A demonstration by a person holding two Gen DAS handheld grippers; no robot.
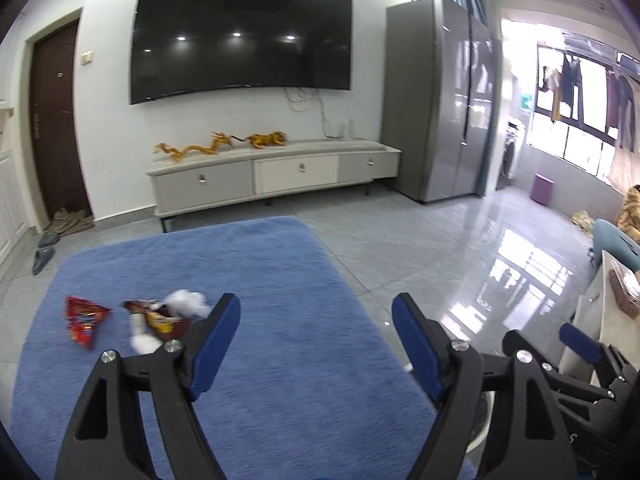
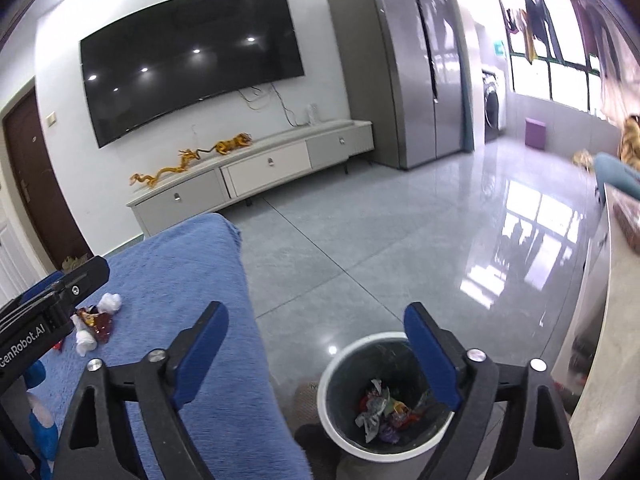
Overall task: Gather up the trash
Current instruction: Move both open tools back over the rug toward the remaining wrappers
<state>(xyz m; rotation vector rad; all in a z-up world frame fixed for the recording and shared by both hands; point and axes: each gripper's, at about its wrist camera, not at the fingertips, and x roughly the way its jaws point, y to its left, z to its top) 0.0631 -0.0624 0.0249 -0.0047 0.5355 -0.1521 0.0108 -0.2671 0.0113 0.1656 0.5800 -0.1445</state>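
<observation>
Spread wide over the blue fuzzy cloth-covered surface (image 1: 280, 360), left claw (image 1: 316, 320), nothing between its pads. Beyond its left finger, a triangular red snack wrapper (image 1: 85, 319) pointing toward the near edge, beside a crumpled brown wrapper (image 1: 160, 318) and white tissue wads (image 1: 186, 302). Likewise parted and empty, right claw (image 2: 316, 328), above the round white-rimmed bin (image 2: 384, 392) with trash inside.

Right claw (image 2: 316, 350) spread wide and empty above the trash bin (image 2: 340, 436), wrappers inside bin, blue-covered bench (image 2: 192, 280) at left with brown wrapper (image 2: 98, 324) and white tissue balls (image 2: 110, 302)
</observation>
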